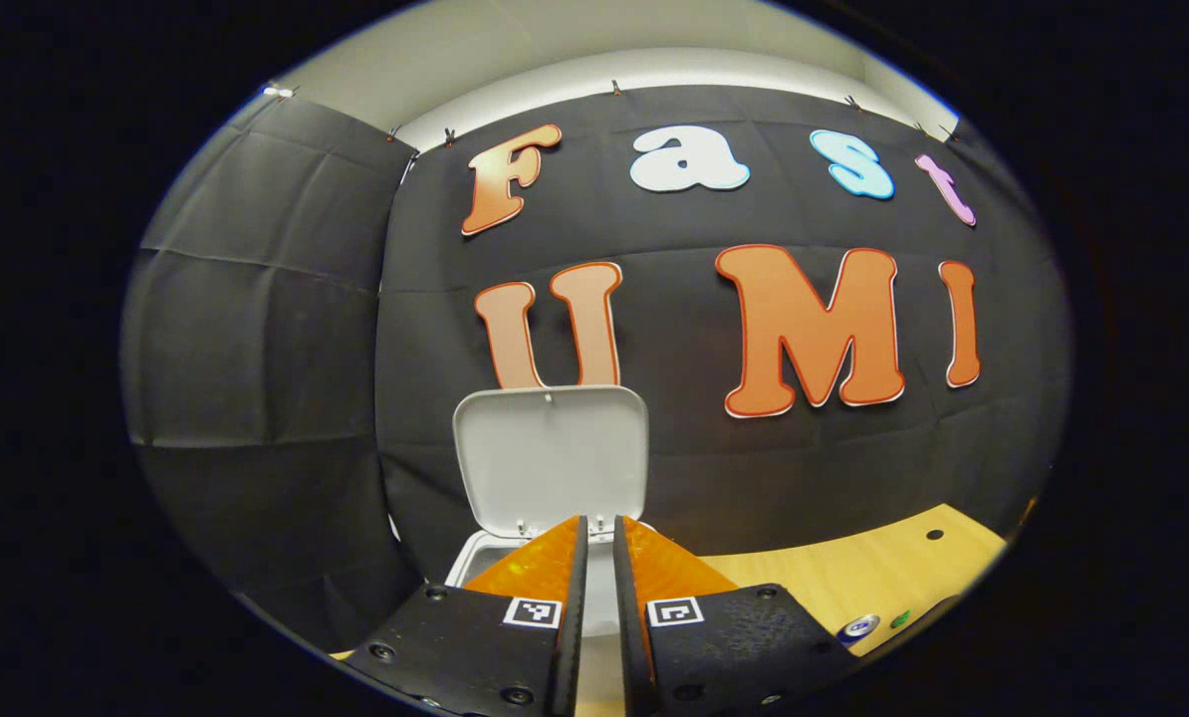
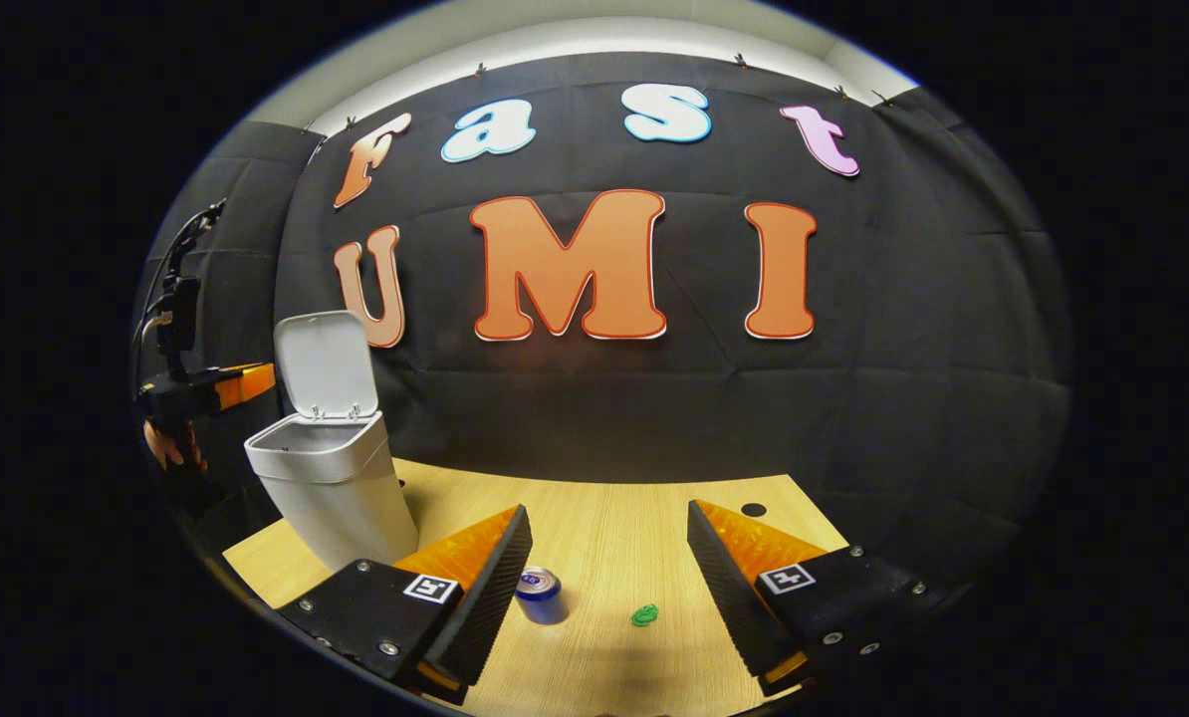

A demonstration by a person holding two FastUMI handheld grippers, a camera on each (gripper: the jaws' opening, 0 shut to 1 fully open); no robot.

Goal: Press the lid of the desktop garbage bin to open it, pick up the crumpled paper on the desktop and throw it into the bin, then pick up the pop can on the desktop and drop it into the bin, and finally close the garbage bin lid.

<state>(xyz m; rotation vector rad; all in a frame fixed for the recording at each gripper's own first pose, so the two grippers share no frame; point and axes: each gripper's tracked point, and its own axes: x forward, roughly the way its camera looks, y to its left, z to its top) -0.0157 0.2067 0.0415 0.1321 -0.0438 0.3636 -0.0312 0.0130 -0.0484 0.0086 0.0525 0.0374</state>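
Note:
The white desktop bin stands at the table's left end, its lid swung upright and open. In the left gripper view the lid rises just beyond my left gripper. That gripper's fingers are almost together, a thin slit between them, and I see nothing in it. The right gripper view shows that same gripper hovering left of the bin's top. My right gripper hangs open over the table. The blue pop can stands upright by its left finger, untouched. The can's top shows at lower right.
A small green object lies on the wooden table right of the can. A round cable hole sits near the back right edge. A hand holds the left gripper at the far left.

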